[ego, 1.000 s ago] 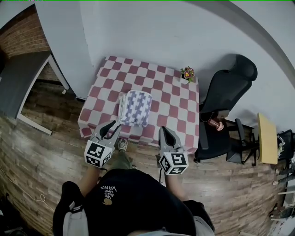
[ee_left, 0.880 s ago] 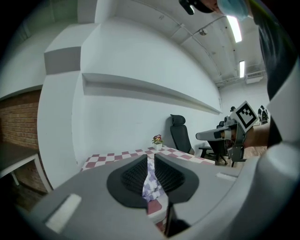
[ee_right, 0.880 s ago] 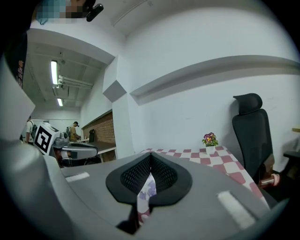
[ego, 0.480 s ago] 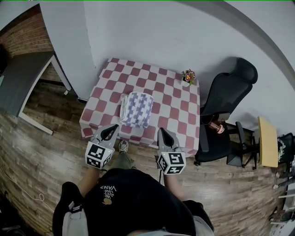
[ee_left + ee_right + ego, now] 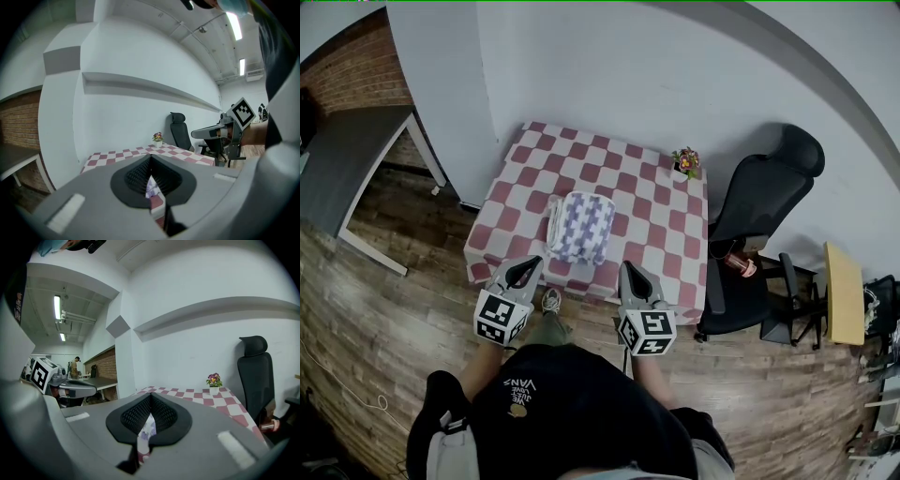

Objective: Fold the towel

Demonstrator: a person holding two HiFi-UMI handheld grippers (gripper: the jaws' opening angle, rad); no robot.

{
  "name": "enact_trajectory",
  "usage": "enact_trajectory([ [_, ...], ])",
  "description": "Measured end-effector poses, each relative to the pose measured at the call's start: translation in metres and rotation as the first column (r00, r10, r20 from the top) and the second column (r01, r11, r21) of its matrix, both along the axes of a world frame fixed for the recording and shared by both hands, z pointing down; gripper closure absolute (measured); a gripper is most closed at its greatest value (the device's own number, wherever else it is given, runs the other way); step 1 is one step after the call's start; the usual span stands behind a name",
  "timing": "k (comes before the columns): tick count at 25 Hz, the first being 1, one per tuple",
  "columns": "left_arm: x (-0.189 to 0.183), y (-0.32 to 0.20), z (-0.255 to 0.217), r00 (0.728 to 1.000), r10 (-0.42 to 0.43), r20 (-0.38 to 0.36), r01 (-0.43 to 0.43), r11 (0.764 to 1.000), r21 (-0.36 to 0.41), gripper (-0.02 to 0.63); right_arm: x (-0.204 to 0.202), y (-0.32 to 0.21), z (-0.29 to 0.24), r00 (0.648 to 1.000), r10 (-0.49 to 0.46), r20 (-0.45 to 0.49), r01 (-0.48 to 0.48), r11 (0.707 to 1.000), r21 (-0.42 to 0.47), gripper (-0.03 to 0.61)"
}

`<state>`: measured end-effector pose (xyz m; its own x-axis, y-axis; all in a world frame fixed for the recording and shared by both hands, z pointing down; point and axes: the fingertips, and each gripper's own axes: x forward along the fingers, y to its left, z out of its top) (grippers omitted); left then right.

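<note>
The towel (image 5: pixel 579 227), white with a purple pattern, lies folded in a small rectangle near the front edge of the red-and-white checked table (image 5: pixel 652 211). Both grippers hang in front of that edge, apart from the towel. My left gripper (image 5: pixel 528 266) is shut and holds nothing. My right gripper (image 5: pixel 630 272) is shut and holds nothing too. In the left gripper view the shut left gripper (image 5: pixel 151 161) lets only a strip of towel (image 5: pixel 152 188) show past it. The right gripper view shows the same: the right gripper (image 5: pixel 151 401) shut, a sliver of towel (image 5: pixel 147 429) beyond.
A small flower pot (image 5: pixel 683 161) stands at the table's far right corner. A black office chair (image 5: pixel 764 187) sits right of the table, a grey desk (image 5: pixel 347 159) to the left. White wall behind, wooden floor around. The person's shoe (image 5: pixel 549 299) is by the table edge.
The left gripper's jaws stood apart a second ago and are now shut. Both grippers have kept their place. The towel lies as before.
</note>
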<state>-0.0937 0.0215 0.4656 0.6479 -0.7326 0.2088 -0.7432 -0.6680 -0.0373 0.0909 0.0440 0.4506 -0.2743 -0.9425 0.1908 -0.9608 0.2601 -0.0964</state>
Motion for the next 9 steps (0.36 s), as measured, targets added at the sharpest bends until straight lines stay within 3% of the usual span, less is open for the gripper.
enact_trajectory([
  [9,0.0037,-0.0043,0.0002,1.000,0.016,-0.022,-0.016,1.000,0.001,0.612,-0.0011,-0.0050,0.0037,1.000,0.004,-0.005,-0.004,1.000,-0.012,0.574],
])
